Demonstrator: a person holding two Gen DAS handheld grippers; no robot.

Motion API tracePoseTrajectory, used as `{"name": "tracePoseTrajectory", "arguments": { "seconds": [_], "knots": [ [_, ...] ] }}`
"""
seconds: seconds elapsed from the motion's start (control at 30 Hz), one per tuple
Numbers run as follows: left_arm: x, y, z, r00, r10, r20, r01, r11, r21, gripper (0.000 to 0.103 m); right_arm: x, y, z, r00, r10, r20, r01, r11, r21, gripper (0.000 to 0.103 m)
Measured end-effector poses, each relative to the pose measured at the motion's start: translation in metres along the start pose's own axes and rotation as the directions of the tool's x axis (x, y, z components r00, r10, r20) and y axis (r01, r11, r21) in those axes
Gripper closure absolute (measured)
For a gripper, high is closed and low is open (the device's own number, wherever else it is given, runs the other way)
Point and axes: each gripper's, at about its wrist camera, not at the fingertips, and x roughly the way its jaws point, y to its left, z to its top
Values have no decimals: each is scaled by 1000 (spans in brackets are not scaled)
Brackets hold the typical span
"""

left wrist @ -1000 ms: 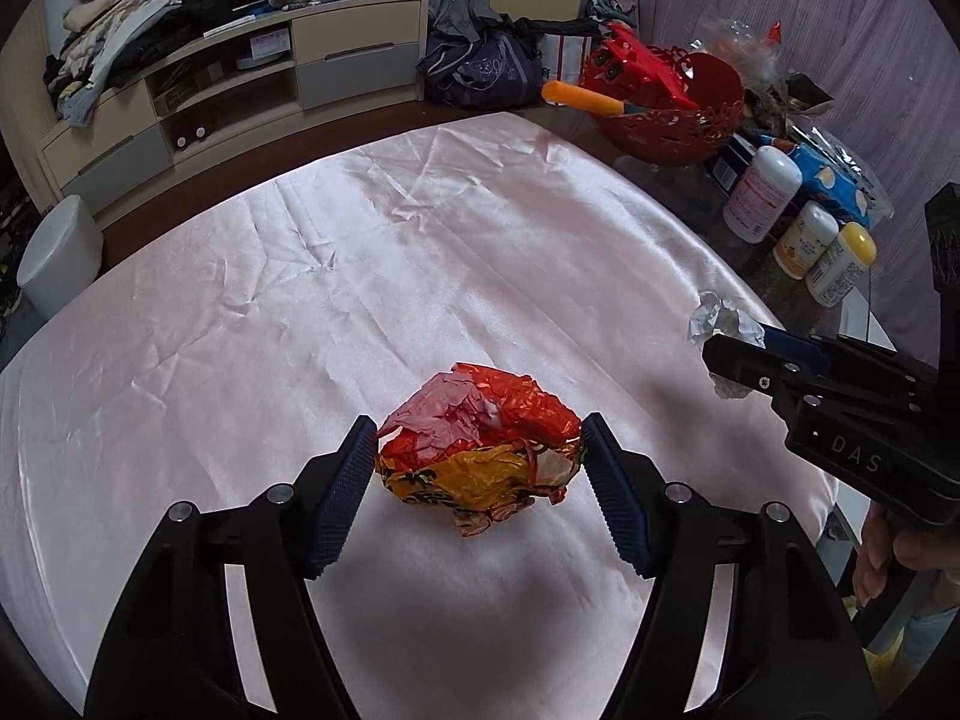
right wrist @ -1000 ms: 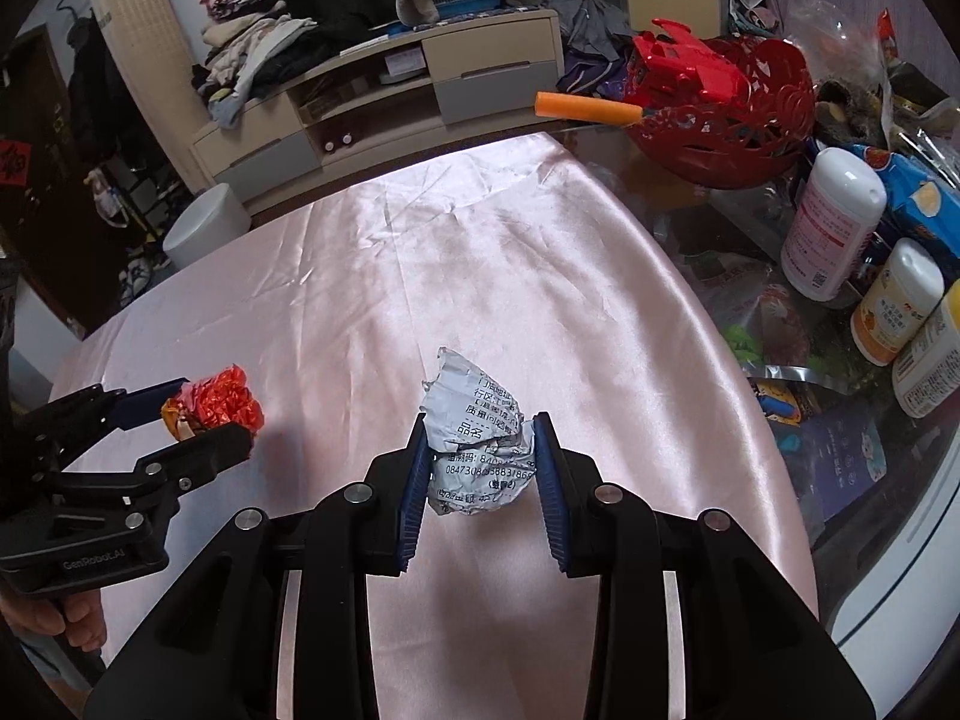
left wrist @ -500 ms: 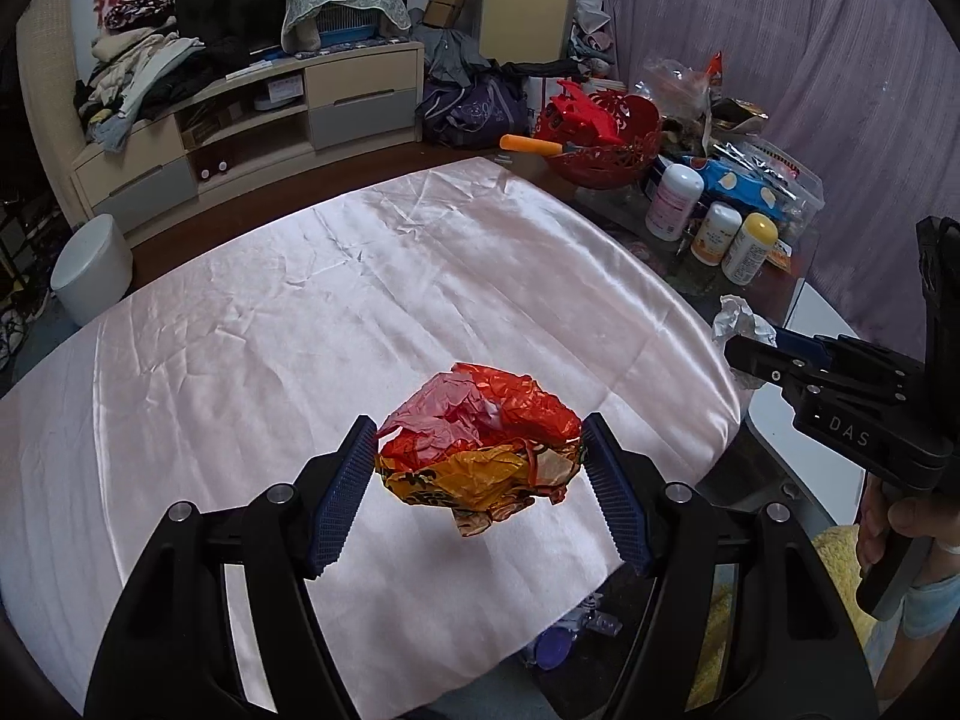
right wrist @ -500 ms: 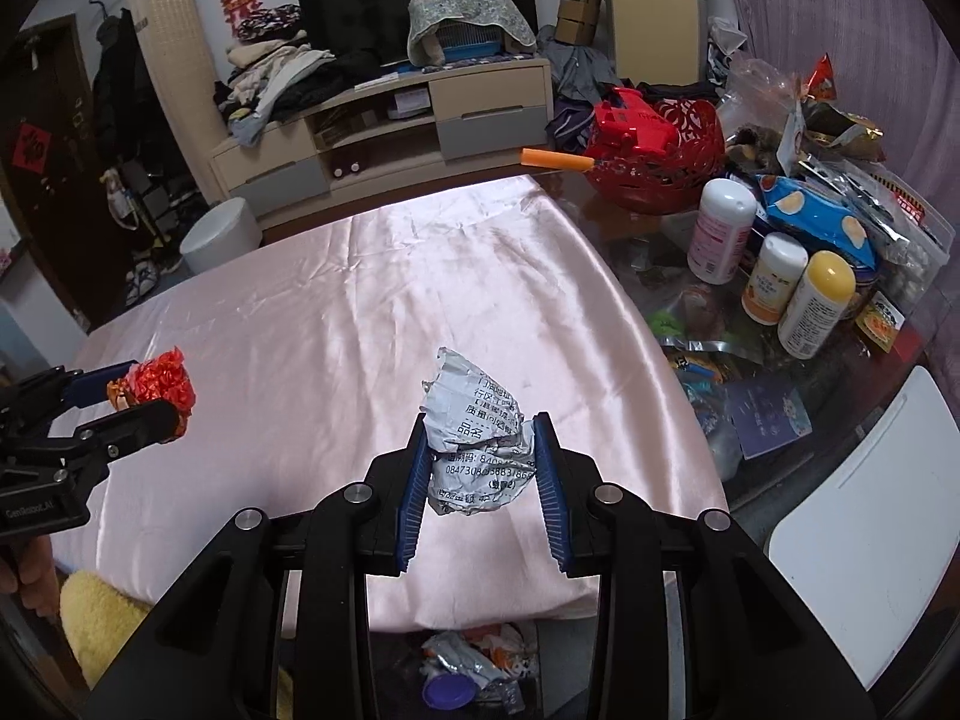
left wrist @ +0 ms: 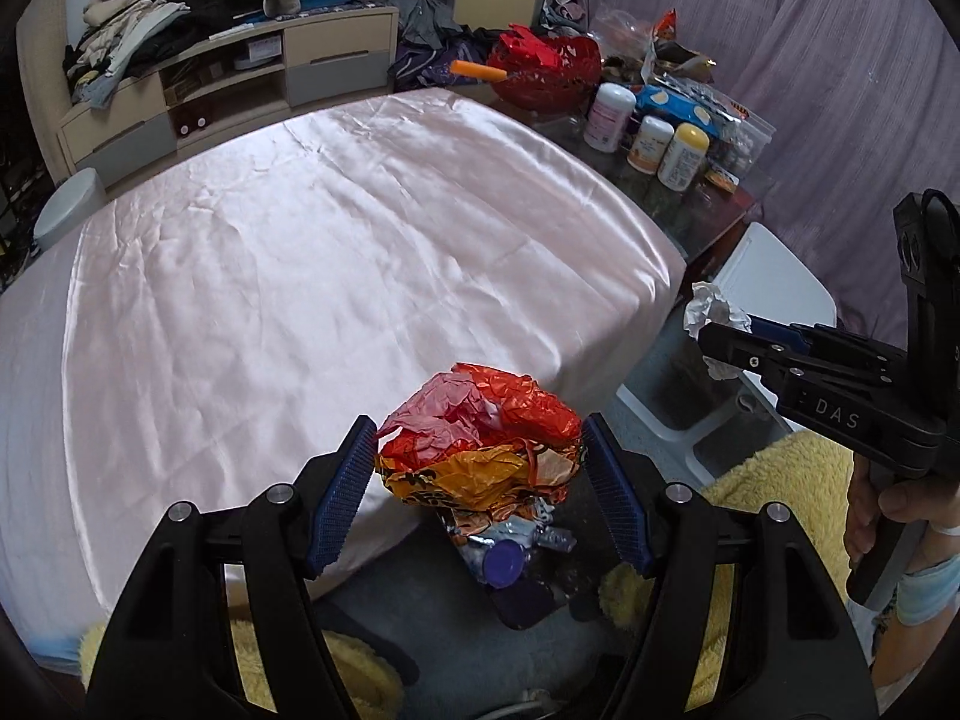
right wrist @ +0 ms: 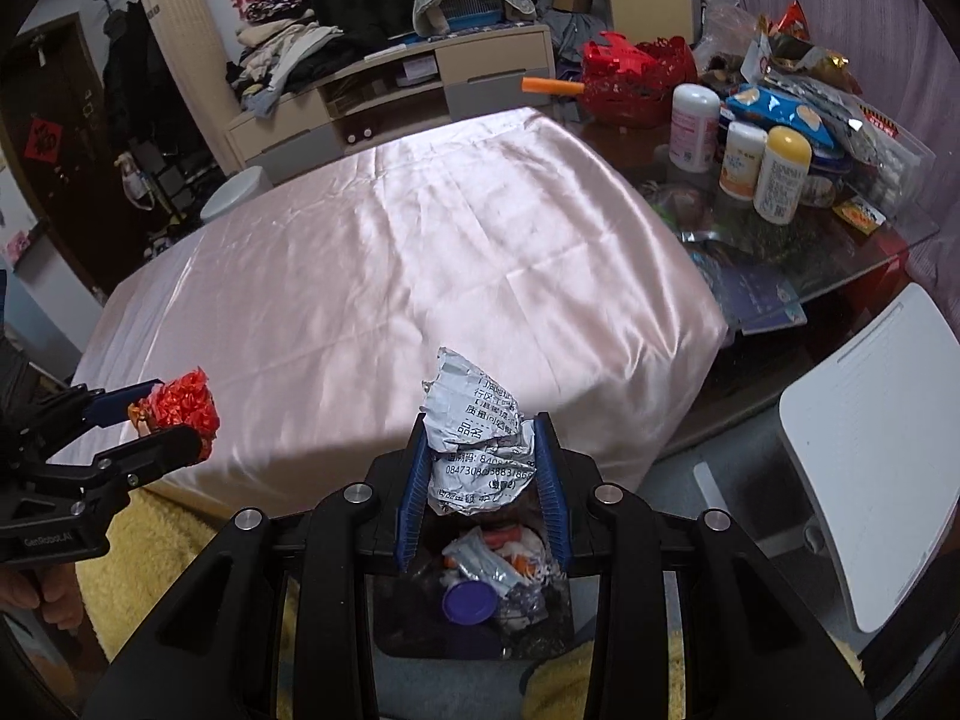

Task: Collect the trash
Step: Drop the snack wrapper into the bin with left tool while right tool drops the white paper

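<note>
Carry step, nearly at the drop. My left gripper [left wrist: 479, 477] is clenched on the crumpled red-and-orange foil wrapper [left wrist: 480, 444]; my right gripper [right wrist: 483, 483] is clenched on the crumpled grey printed paper receipt [right wrist: 474, 426]. Both wads hang off the near edge of the pink satin tablecloth [right wrist: 450, 252], above the dark floor bin [right wrist: 474, 606] with the purple cap [right wrist: 469, 602] inside. Next, I judge: centre each wad over the bin mouth, then release. The right looks better lined up.

Black hand-held gripper [left wrist: 480, 480], blue ribbed pads [left wrist: 339, 501], silver screws.
</note>
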Motion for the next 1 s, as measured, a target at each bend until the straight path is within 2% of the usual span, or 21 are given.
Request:
{"name": "tracePoseTrajectory", "arguments": {
  "seconds": [0.17,0.37,0.47,0.7,0.93,1.0],
  "knots": [
    [26,-11,-35,997,-12,-81,11,1000,-11,37,14,-7,-38,998,4,-69,-2,999,38,69],
    [54,-14,-63,993,-44,-110,39,998,-48,37,32,-15,-70,991,17,-133,-5,995,97,69],
    [69,-15,-75,989,-48,-142,44,998,-35,37,44,-18,-81,986,22,-167,-3,994,108,68],
    [102,-19,-89,975,-41,-217,39,999,-12,37,67,-21,-89,977,23,-214,2,994,113,67],
    [121,-23,-85,967,-44,-249,51,999,18,37,77,-18,-81,973,20,-230,4,995,102,66],
    [123,-23,-84,965,-54,-258,61,998,20,34,79,-17,-79,973,20,-231,5,995,103,65]
  ]
}}
